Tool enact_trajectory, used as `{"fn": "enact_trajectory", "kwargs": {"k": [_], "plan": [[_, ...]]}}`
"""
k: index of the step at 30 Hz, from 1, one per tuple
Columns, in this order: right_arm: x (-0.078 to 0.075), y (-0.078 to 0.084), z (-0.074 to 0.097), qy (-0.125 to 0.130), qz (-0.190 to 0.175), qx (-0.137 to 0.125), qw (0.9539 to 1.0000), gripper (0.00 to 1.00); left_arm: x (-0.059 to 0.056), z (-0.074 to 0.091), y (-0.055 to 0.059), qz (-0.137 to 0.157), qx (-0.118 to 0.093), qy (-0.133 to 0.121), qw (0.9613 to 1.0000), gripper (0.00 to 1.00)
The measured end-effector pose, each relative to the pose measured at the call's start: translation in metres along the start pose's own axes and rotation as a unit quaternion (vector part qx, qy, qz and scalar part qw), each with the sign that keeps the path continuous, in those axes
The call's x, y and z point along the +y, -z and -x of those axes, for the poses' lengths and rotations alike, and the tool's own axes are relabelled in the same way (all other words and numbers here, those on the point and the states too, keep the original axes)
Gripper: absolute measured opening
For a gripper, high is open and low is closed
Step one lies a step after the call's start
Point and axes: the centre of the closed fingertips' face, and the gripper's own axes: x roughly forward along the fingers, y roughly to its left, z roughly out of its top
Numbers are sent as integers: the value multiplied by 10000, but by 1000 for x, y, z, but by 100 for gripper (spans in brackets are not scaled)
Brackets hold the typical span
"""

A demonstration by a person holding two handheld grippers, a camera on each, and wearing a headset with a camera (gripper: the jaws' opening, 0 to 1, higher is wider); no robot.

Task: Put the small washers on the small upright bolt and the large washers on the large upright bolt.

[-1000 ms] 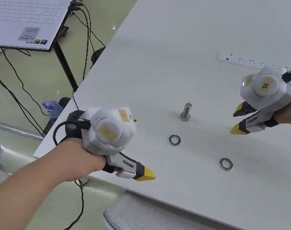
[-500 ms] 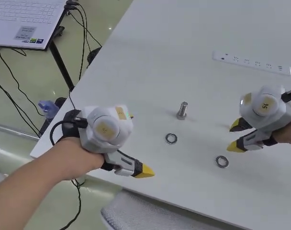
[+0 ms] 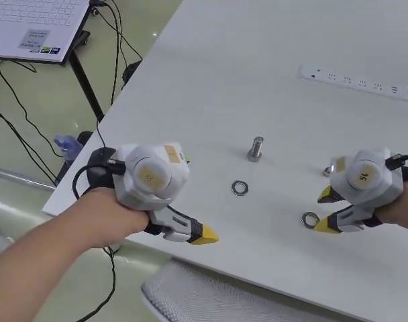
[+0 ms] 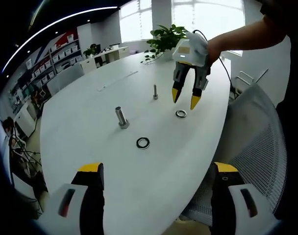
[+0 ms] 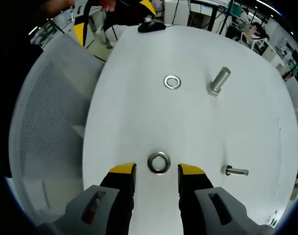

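Steel washer (image 5: 159, 162) lies on counter (image 5: 139, 117) between parted tips of my right tongs (image 5: 157, 169), ungripped; left tongs (image 4: 158, 167) wide open, empty.

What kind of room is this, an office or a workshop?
Most likely an open office: a long white table, a mesh office chair, a potted plant by bright windows, a laptop nearby.

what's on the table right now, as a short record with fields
large bolt: upright, mid table
small bolt: upright, beside the right gripper
near washer: flat, between the right gripper's open jaws
far washer: flat, in front of the large bolt
left gripper: open, empty, at the table edge
power strip: far side
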Motion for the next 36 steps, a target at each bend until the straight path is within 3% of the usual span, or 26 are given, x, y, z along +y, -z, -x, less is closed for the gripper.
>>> {"fn": "enact_trajectory", "kwargs": {"k": [12, 28, 36], "plan": [[-2, 10, -25, 100, -29, 94, 9999, 35, 0, 2, 3, 11, 36, 47, 10000, 89], [-4, 8, -25, 111, -46, 154, 9998, 31, -2, 2, 4, 54, 19, 58, 10000, 88], [-5, 11, -28, 129, -42, 427, 9990, 25, -1, 4, 6, 62, 27, 59, 10000, 86]]}}
